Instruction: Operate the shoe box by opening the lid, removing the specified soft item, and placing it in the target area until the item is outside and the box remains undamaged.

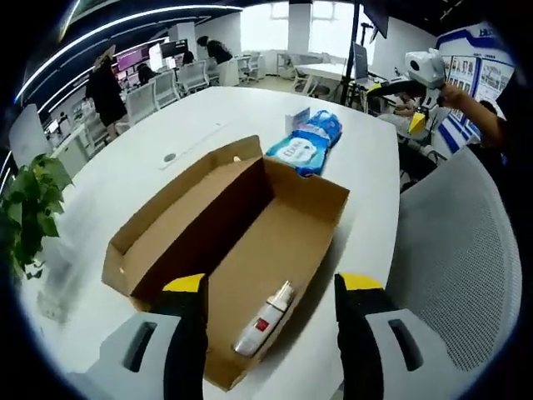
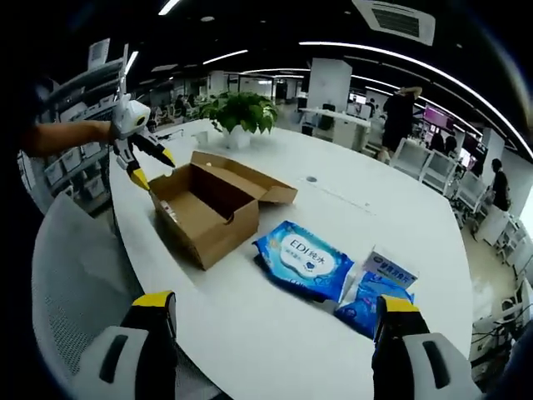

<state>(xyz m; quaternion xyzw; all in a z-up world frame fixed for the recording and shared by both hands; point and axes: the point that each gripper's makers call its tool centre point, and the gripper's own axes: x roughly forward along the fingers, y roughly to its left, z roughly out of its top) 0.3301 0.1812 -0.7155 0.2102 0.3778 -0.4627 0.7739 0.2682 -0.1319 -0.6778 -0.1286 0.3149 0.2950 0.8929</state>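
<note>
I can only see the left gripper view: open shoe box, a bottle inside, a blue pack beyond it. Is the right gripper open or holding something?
Observer: The right gripper is open and empty, its jaws wide apart over the table.
Operator: What lies nearest it?
Observer: The blue pack lies flat just ahead, and a smaller pack with a white label sits beside it.
Operator: How does my gripper look from there?
Observer: The left gripper hangs at the end of the shoe box farthest from the blue pack, jaws apart.
</note>
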